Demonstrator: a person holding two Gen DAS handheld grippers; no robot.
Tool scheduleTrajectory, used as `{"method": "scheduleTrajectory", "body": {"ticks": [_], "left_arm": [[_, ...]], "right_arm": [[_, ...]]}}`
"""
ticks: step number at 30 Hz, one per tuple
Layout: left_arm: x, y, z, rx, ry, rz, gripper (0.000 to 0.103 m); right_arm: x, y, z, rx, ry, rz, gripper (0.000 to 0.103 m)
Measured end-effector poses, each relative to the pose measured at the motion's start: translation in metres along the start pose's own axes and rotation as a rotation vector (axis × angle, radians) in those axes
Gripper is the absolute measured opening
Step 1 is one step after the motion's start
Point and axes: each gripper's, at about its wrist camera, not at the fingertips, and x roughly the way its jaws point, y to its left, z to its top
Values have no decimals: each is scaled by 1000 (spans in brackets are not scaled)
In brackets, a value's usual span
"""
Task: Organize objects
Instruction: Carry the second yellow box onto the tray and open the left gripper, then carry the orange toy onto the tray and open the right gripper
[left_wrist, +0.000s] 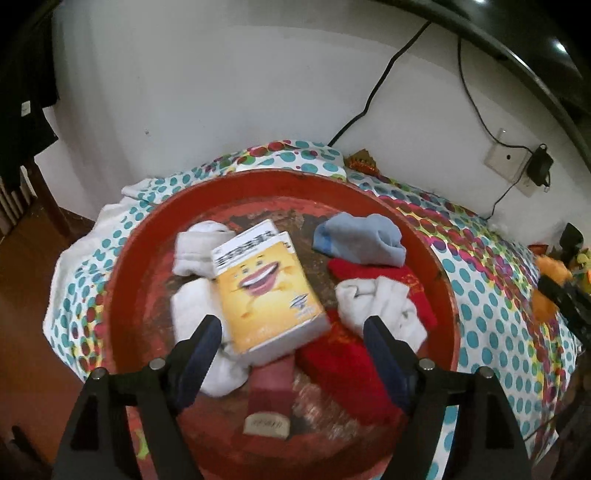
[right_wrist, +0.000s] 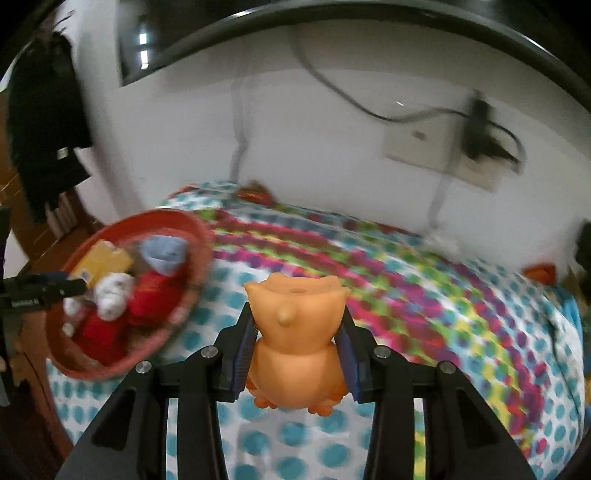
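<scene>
A round red tray (left_wrist: 122, 258) sits on the dotted bedspread (left_wrist: 491, 280). In it lie a yellow box with a smiling face (left_wrist: 266, 291), white socks (left_wrist: 192, 306), a blue-grey sock (left_wrist: 365, 238), red socks (left_wrist: 347, 358) and a small pink item (left_wrist: 271, 391). My left gripper (left_wrist: 291, 332) is open just above the tray, its jaws either side of the box's near end. My right gripper (right_wrist: 297, 317) is shut on an orange rubber animal toy (right_wrist: 295, 347), held above the bedspread (right_wrist: 424, 295) to the right of the tray (right_wrist: 184, 295).
The bed stands against a white wall with a socket plate (left_wrist: 506, 158), a plugged adapter (left_wrist: 541, 166) and black cables. A dark screen hangs above. Dark clothes (right_wrist: 44, 122) hang at the left over wooden furniture. Small orange-red items (left_wrist: 364, 162) lie by the wall.
</scene>
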Motion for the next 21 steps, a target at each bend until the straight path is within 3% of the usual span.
{"method": "scheduleTrajectory", "body": {"ticks": [5,11,21], "left_arm": [[-27,8,-10,26,-17,-23,84],[-55,14,-28,65,-33,51,84],[-67,51,-43,-19,-12,160,84]], "right_arm": [[15,62,22,-66,5,98,39],[36,128,38,-143,26,176,39],[77,193,43,-210,98,175,42]]}}
